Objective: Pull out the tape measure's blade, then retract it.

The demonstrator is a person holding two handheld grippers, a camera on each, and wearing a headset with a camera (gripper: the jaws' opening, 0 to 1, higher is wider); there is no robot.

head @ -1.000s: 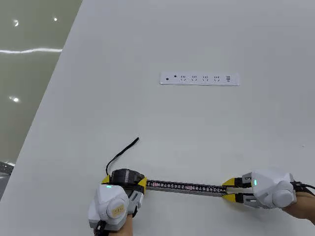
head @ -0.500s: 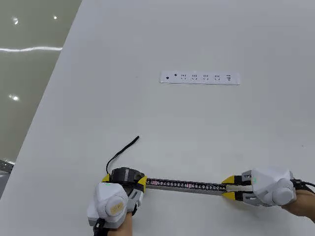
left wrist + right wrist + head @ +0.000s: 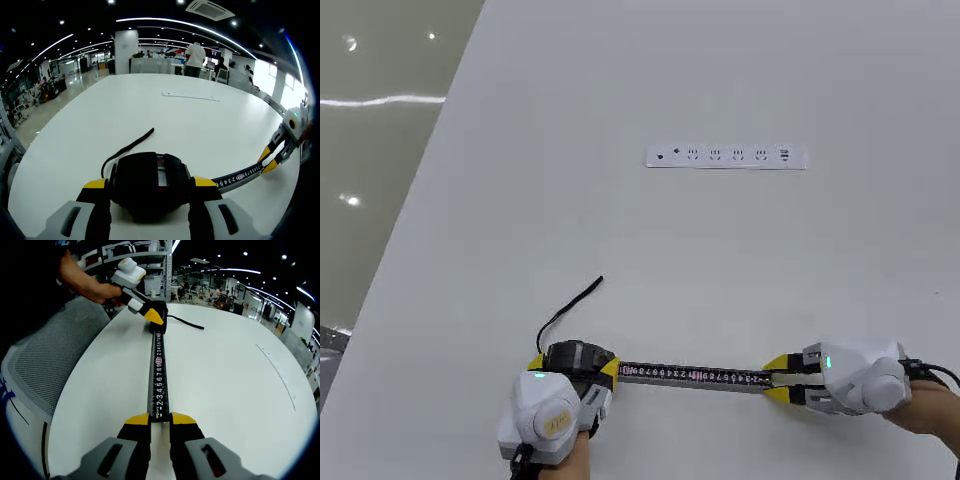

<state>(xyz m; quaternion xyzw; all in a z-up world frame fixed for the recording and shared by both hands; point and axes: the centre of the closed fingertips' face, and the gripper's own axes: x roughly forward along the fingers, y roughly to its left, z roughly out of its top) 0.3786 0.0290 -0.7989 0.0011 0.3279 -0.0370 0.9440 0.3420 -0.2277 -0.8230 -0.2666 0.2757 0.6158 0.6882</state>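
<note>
Nearest the person, at the front edge of the white table (image 3: 670,250), the left gripper (image 3: 572,365) has its jaws set fairly wide around the black tape measure (image 3: 578,357). One yellow tip presses each side of the case, and the case rests on the tabletop. In the left gripper view the case sits squarely between the two jaws, with the blade leaving its right side.

To the right, at about the same nearness, the right gripper (image 3: 775,379) holds its jaws narrow and pinches the free end of the blade (image 3: 690,377) between the yellow tips. In the right gripper view the blade's end lies right at the gap between those tips. The printed numbers run away from them in a straight line to the case.

The blade is partly drawn out. It spans the stretch between the two grippers and lies flat, low on the table, marked face up. A hand (image 3: 92,287) grips the left gripper's white body at the far end of the blade in the right gripper view.

Just beyond the case, its black wrist strap (image 3: 570,308) trails loose over the table, curving away from the person.

Farther back, well apart from the tape measure, a white power strip (image 3: 725,157) lies flat on the table, running left to right.

Past the table's left edge there is glossy greenish floor (image 3: 370,150) with light reflections. In the left gripper view a person (image 3: 194,59) stands beyond the table's far end in an open office.
</note>
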